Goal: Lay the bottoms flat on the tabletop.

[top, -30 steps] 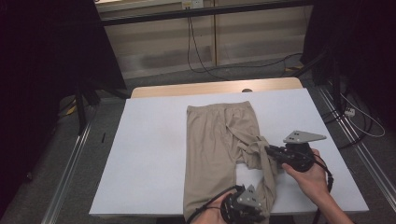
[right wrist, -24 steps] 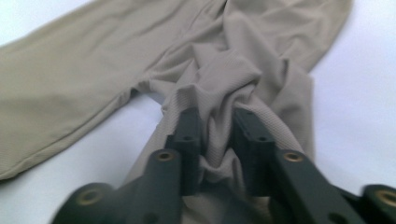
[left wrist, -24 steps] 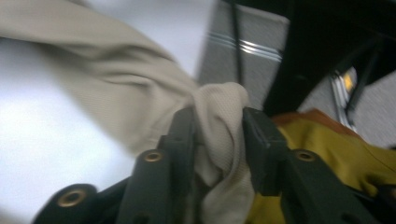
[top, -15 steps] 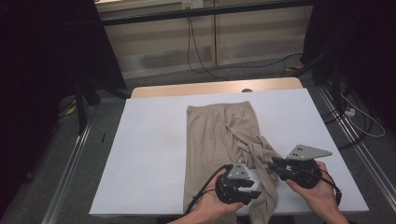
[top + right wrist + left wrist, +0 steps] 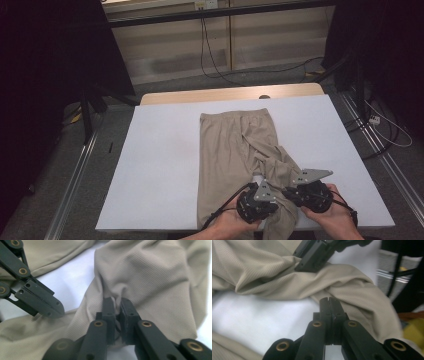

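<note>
The beige trousers (image 5: 235, 150) lie on the white table (image 5: 160, 165), long axis running away from you, waistband at the far end. Your left gripper (image 5: 329, 300) has just closed with nothing between its jaws. Your right gripper (image 5: 117, 302) pinches a fold of the twisted leg near the table's front edge.

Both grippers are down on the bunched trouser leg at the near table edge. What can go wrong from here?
1. The left gripper is shut with no cloth between its jaws, having just closed: a pull leaves the fold behind.
2. The right gripper pinches only a small ridge of the beige trousers; it may slip out under tension.
3. The twisted leg hangs over the near edge of the table, so a one-sided pull could drag the garment off.
</note>
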A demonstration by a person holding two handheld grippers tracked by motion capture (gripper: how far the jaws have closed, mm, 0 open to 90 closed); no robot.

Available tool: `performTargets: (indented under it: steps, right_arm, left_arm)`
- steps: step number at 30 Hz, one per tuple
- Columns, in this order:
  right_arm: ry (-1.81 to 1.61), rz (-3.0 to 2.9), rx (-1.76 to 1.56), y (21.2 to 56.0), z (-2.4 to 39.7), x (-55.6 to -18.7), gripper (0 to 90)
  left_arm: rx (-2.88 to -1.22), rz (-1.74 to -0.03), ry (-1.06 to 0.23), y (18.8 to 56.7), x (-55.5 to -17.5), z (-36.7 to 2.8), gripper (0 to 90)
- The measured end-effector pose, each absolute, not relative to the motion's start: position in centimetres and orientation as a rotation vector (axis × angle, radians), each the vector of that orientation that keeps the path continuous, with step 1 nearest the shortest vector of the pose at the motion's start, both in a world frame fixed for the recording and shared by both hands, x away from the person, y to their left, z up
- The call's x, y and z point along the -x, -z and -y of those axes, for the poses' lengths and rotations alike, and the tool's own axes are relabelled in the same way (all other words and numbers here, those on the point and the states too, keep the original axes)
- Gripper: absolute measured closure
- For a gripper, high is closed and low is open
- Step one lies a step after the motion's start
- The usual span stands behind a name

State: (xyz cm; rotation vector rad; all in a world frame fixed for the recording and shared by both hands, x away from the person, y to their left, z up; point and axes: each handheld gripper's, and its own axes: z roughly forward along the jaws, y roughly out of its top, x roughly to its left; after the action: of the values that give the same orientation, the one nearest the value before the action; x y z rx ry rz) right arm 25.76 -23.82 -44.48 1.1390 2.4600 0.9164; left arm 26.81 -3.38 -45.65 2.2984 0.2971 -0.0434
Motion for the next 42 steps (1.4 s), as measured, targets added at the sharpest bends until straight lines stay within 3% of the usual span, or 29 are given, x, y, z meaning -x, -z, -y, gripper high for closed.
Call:
performTargets:
  steps: [8, 10, 13, 15, 17, 21, 23, 25, 27, 28, 30, 34, 36, 42]
  right_arm:
    - [-0.959, -2.578, -1.036, 44.2, 22.7, -22.0, 84.3]
    - [-0.979, -2.605, -1.019, 44.1, 22.5, -21.4, 79.9]
    - [-1.064, -2.565, -1.049, 43.6, 23.1, -21.5, 67.9]
    - [-1.095, -2.507, -1.087, 43.2, 23.7, -21.9, 61.8]
    - [-1.116, -2.443, -1.136, 42.9, 24.5, -22.6, 63.7]
    - [-1.041, -2.322, -1.227, 42.8, 26.3, -24.7, 77.7]
    - [-0.956, -2.293, -1.297, 43.3, 27.2, -25.8, 78.8]
    - [-0.924, -2.281, -1.348, 44.0, 28.0, -26.9, 73.1]
    - [-0.932, -2.296, -1.37, 44.4, 28.0, -27.5, 63.6]
    - [-0.941, -2.307, -1.356, 44.4, 27.8, -27.6, 63.1]
    - [-0.96, -2.326, -1.331, 44.5, 27.2, -27.9, 60.0]
    - [-0.891, -2.361, -1.306, 45.0, 26.0, -28.5, 66.1]
    - [-0.899, -2.377, -1.292, 44.9, 26.0, -28.2, 87.2]
    - [-0.855, -2.384, -1.263, 44.6, 26.8, -26.9, 90.0]
  left_arm:
    - [-2.335, -0.231, 0.174, 45.4, -23.0, 2.7, 90.0]
    - [-2.32, -0.226, 0.2, 45.3, -22.7, 2.0, 89.6]
    - [-2.286, -0.252, 0.162, 44.6, -23.4, 0.9, 75.4]
    - [-2.25, -0.283, 0.131, 44.1, -24.3, 0.2, 72.8]
    - [-2.214, -0.322, 0.08, 43.7, -25.3, -0.3, 71.9]
    - [-2.202, -0.359, -0.022, 43.7, -27.7, -0.1, 73.5]
    - [-2.214, -0.357, -0.047, 44.1, -28.6, 0.3, 69.2]
    - [-2.259, -0.339, -0.065, 44.9, -28.9, 1.0, 66.0]
    - [-2.299, -0.311, -0.071, 45.6, -28.7, 1.8, 66.8]
    - [-2.295, -0.313, -0.105, 45.8, -28.3, 2.0, 70.3]
    - [-2.301, -0.335, -0.072, 45.6, -28.1, 2.1, 87.2]
    - [-2.318, -0.31, 0.012, 45.5, -26.9, 1.9, 89.8]
    - [-2.312, -0.303, 0.056, 45.4, -26.3, 1.6, 89.8]
    - [-2.309, -0.315, 0.111, 45.4, -25.2, 1.5, 89.7]
